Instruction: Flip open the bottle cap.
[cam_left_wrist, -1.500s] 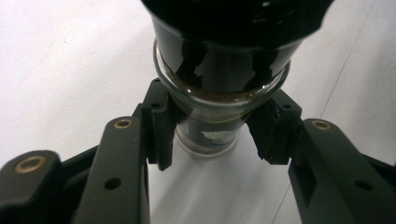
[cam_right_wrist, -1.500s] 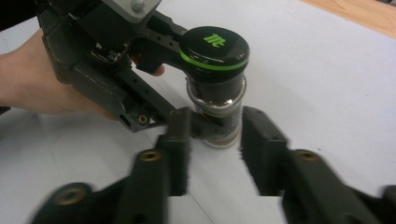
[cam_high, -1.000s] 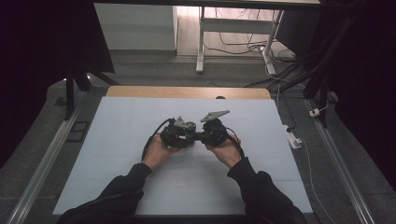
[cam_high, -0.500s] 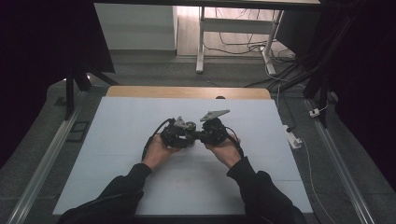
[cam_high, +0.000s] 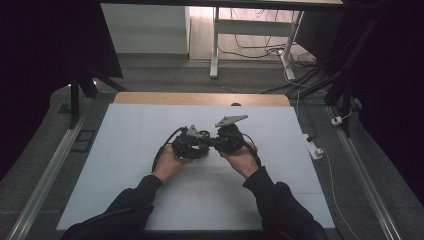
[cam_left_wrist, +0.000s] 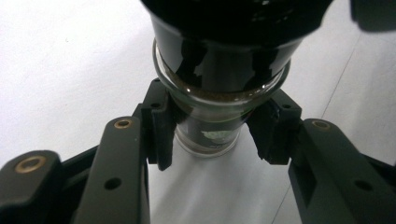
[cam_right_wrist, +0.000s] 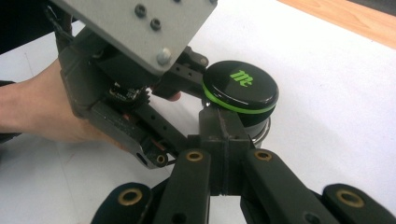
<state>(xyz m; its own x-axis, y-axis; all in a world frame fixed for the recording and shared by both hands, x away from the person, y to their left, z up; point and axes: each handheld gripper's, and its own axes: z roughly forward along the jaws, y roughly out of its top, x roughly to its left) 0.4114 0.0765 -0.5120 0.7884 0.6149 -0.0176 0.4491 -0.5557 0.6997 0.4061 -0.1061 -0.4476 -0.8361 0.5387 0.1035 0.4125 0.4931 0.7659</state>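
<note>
A small glass jar (cam_left_wrist: 212, 119) with a black lid (cam_right_wrist: 240, 86), ringed in green and marked with a green logo, is held just above the white table (cam_high: 125, 150) at its middle. My left gripper (cam_left_wrist: 215, 130) is shut on the jar's glass body below the lid, one pad on each side. My right gripper (cam_right_wrist: 222, 133) has its jaws pressed together with nothing between them, tips right against the jar's side under the lid. In the high view the left gripper (cam_high: 199, 144) and right gripper (cam_high: 217, 142) meet tip to tip, each in a hand. The left gripper's grey plate (cam_right_wrist: 140, 28) shows close by.
A wooden strip (cam_high: 200, 98) runs along the table's far edge. Metal rails (cam_high: 50, 170) flank the table on both sides. A white power strip (cam_high: 314, 150) and cables lie on the floor at the right. A white table leg frame (cam_high: 215, 45) stands beyond.
</note>
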